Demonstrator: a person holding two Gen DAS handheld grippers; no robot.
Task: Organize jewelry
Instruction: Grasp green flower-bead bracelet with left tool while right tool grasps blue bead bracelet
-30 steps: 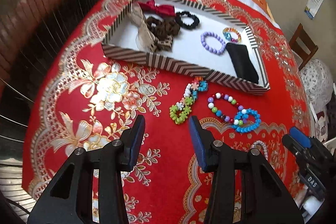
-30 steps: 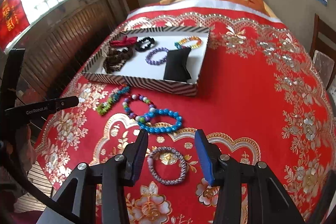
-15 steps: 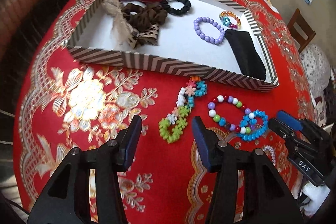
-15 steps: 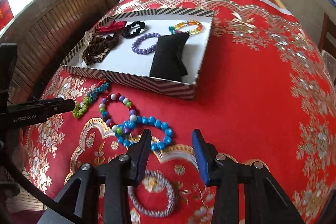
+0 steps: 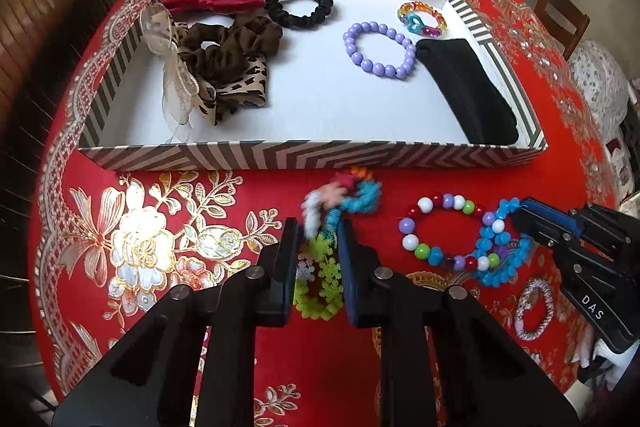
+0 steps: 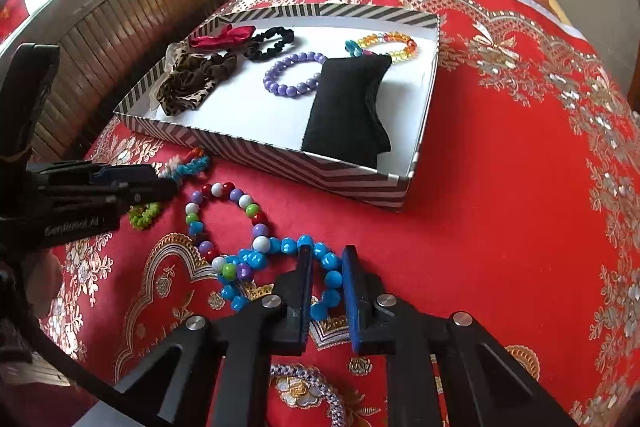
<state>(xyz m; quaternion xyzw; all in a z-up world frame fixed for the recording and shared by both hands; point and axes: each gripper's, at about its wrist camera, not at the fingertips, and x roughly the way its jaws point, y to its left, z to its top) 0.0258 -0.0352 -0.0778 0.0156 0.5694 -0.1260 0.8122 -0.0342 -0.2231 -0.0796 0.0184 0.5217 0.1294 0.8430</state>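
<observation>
Claws work side by side on the red cloth, just before the striped box. Left claw is closing on the flower-link bracelet; right claw pinches the blue bead bracelet.

Striped box wall blocks ahead — bare white floor beyond mid-box.

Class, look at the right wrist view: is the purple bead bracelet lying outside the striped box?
No, the purple bead bracelet lies inside the striped box, beside the black pouch.
</observation>
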